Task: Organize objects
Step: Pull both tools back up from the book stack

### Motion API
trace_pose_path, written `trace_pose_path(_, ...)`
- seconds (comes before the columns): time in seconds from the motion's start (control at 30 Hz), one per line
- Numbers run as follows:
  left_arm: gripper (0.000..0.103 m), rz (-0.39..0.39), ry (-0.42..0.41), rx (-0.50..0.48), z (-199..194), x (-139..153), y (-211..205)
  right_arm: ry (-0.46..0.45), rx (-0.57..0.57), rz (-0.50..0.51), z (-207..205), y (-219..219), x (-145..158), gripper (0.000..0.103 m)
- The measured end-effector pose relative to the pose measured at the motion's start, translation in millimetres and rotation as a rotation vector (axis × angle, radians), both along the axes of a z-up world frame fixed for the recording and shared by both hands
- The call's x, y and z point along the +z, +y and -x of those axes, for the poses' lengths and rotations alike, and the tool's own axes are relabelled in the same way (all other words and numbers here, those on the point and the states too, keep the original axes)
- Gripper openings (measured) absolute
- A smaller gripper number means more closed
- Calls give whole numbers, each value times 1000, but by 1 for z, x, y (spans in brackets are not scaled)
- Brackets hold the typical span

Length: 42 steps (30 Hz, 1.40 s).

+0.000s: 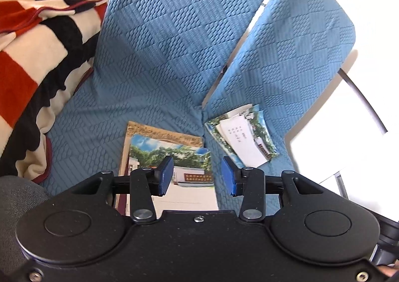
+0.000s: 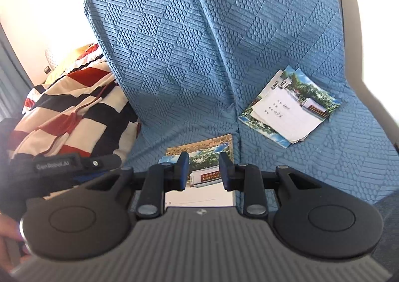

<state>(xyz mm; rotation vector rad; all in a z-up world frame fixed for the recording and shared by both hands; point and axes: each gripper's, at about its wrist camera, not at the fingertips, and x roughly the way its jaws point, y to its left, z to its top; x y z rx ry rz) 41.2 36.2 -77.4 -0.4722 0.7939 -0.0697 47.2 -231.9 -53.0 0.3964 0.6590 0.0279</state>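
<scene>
Both grippers (image 1: 197, 173) (image 2: 203, 172) part-open, empty.

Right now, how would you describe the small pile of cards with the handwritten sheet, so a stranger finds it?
Look at the blue textured sofa cover. On its right seat cushion lies a fanned pile of photo cards. Unlike the neater stack on the neighbouring cushion, it has a white handwritten sheet on top.

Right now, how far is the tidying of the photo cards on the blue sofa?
One stack looks gathered on the left cushion. Nothing is in hand: the left hand-held gripper and the right hand-held gripper are both open and empty. The loose pile on the right cushion, fanned out, is left.
</scene>
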Motion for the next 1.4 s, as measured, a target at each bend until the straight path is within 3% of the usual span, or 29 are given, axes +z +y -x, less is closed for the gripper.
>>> trace_pose_path(0.43, 43, -16, -40, -48, 10, 21, -29, -25, -26, 63, 24, -8, 16, 30)
trace_pose_path(1.4, 49, -22, -31, -165, 0, 16, -110, 16, -134, 101, 58, -57, 6, 31)
